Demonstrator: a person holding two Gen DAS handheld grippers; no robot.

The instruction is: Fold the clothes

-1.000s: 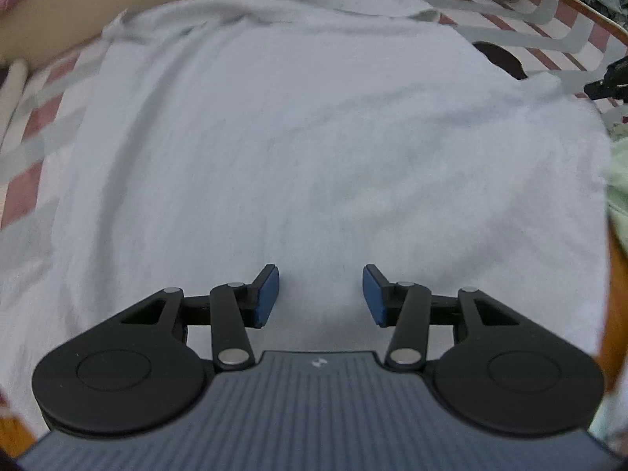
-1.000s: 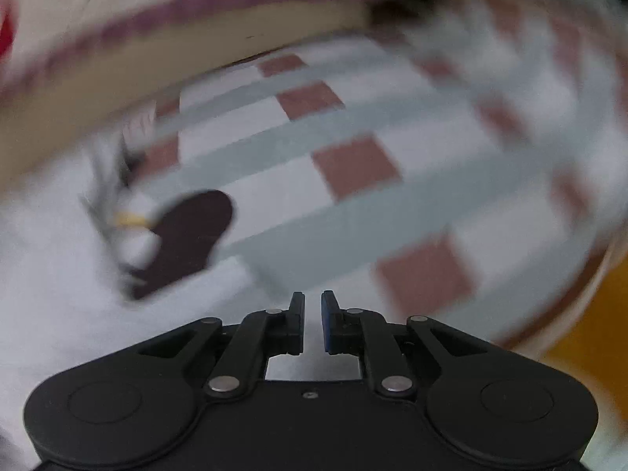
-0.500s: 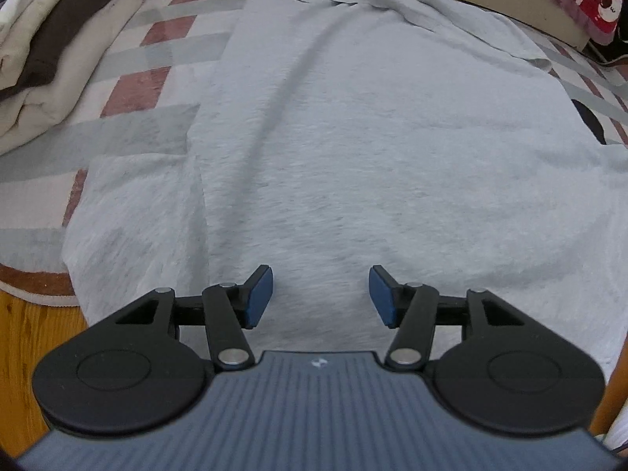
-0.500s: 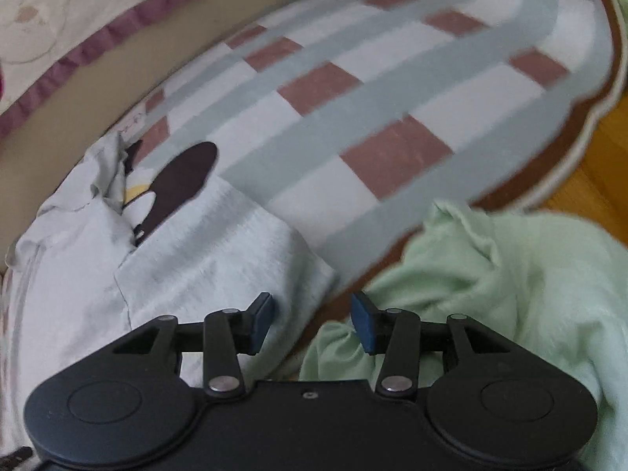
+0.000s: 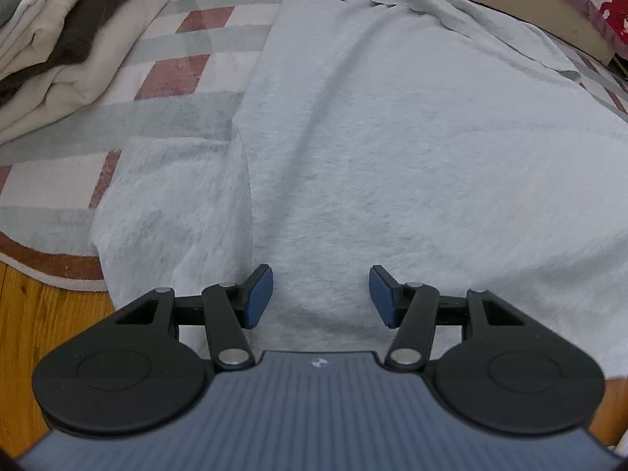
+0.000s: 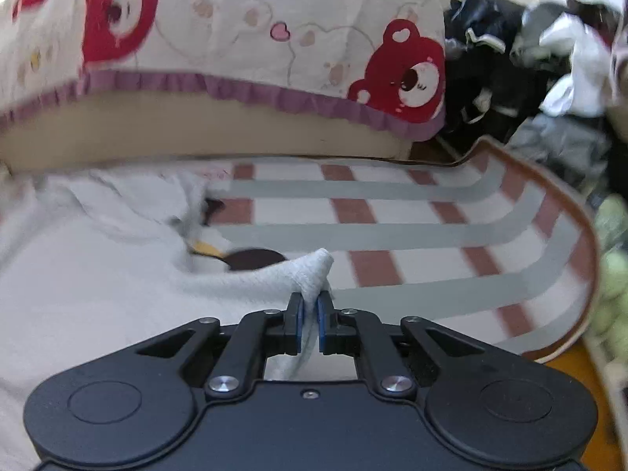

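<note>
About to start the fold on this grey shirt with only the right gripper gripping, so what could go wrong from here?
1. The right gripper is closing on only a small tip of the grey shirt; that corner may slip out under tension.
2. The left gripper is open above the cloth, holding nothing, so a one-sided lift could drag and skew the shirt.
3. The sleeve lies partly tucked beside the body and could bunch into the fold.

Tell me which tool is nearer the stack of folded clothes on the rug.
Left. The left tool hovers open over the grey shirt, with the folded stack just beyond the shirt's edge. The right tool pinches a shirt corner; no stack shows there.
</note>
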